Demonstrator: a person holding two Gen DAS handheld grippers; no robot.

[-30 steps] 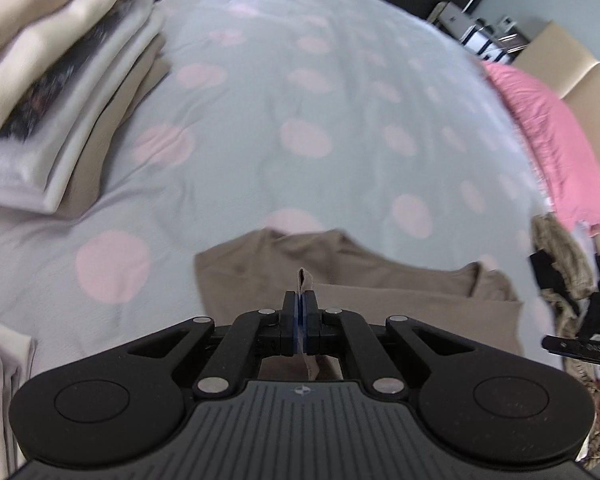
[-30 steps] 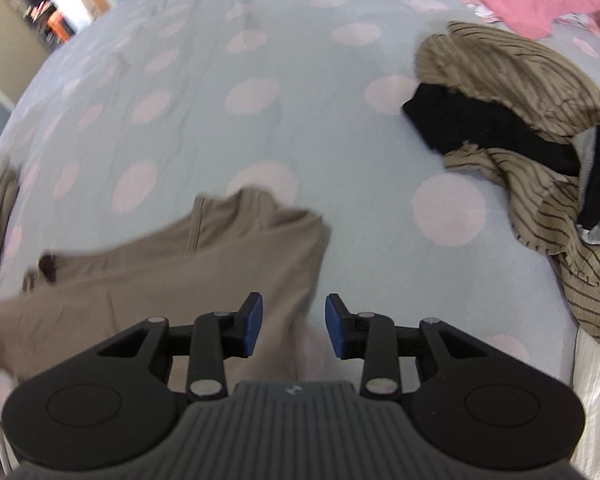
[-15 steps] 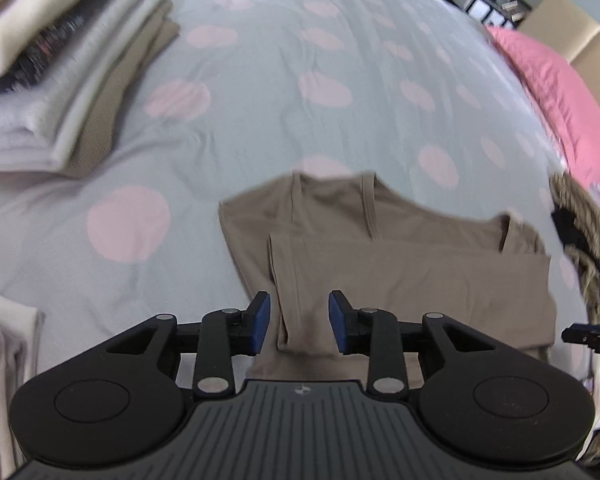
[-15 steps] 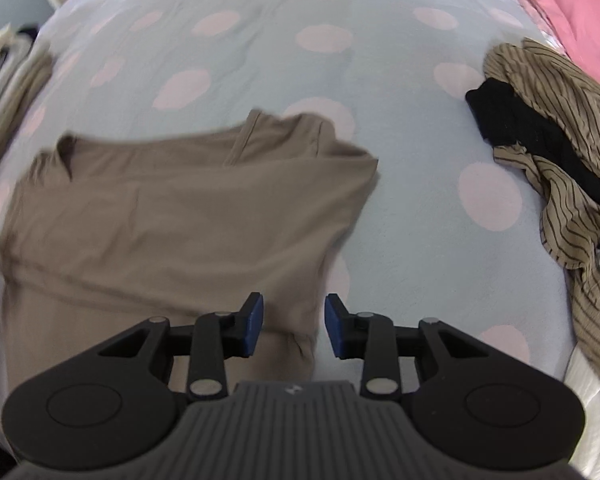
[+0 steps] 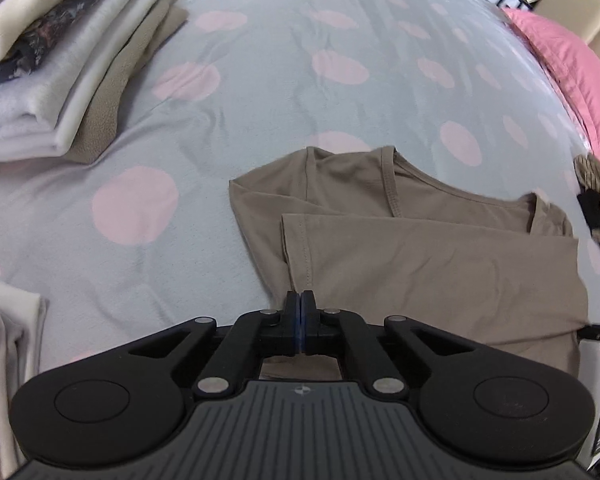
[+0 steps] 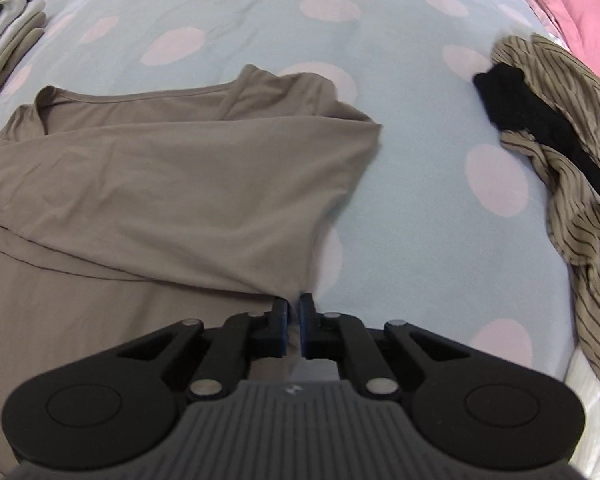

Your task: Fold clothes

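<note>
A brown shirt lies flat on the dotted bedsheet, its lower part folded up over the neckline. In the left wrist view my left gripper is shut at the shirt's near left edge, and fabric shows beneath the fingers. The right wrist view shows the same shirt spread to the left. My right gripper is closed on the shirt's near right corner, with a sliver of cloth between its fingers.
A stack of folded clothes sits at the far left, with another folded cream piece near left. A pink pillow lies far right. A crumpled striped garment with a black one lies right of the shirt.
A second ago the left gripper held a fold of the shirt, then released it. Half a second ago both grippers were open; both have now closed on the shirt's near edge.
</note>
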